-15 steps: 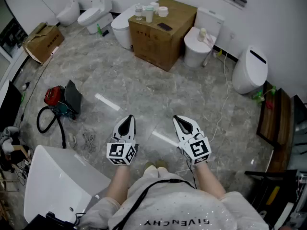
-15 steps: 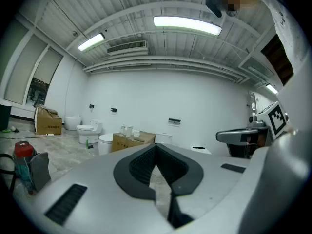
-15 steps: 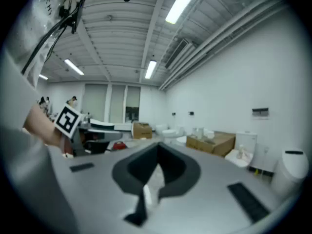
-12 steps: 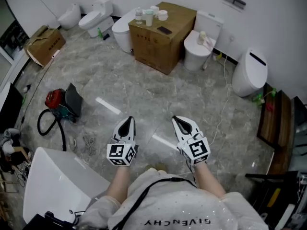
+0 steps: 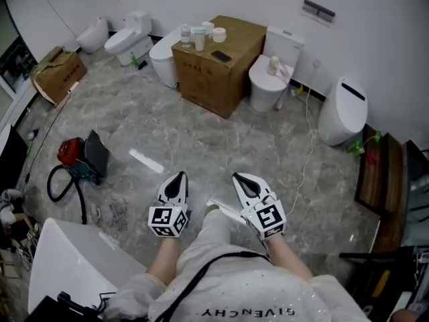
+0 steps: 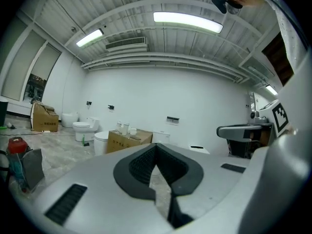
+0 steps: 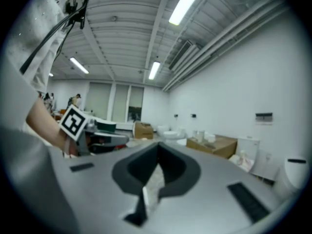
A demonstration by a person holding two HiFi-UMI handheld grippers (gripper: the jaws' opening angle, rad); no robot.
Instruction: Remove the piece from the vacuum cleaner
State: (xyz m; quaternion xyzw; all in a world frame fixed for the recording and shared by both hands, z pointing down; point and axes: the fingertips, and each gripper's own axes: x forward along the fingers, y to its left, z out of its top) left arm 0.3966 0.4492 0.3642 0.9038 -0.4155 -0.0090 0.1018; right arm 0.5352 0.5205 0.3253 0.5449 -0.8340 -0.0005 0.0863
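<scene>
A red and teal vacuum cleaner (image 5: pixel 75 156) lies on the marble floor at the left, with a black flat piece (image 5: pixel 98 152) leaning against it and a black hose (image 5: pixel 64 183) looping in front. It also shows at the far left of the left gripper view, as the vacuum cleaner (image 6: pixel 17 157). My left gripper (image 5: pixel 176 182) is held at waist height, shut and empty, well to the right of the vacuum. My right gripper (image 5: pixel 244 182) hangs beside it, also shut with nothing in it.
A white tub (image 5: pixel 74 263) stands at the lower left. Several toilets (image 5: pixel 269 81) and a cardboard box (image 5: pixel 218 62) with cups line the far wall. Another box (image 5: pixel 55 72) sits at the far left. A white cord (image 5: pixel 307 149) runs across the floor on the right.
The view has shifted forward and left, so the room has slid down-right in the picture. One leg has stepped forward between the grippers. Both grippers stay shut.
</scene>
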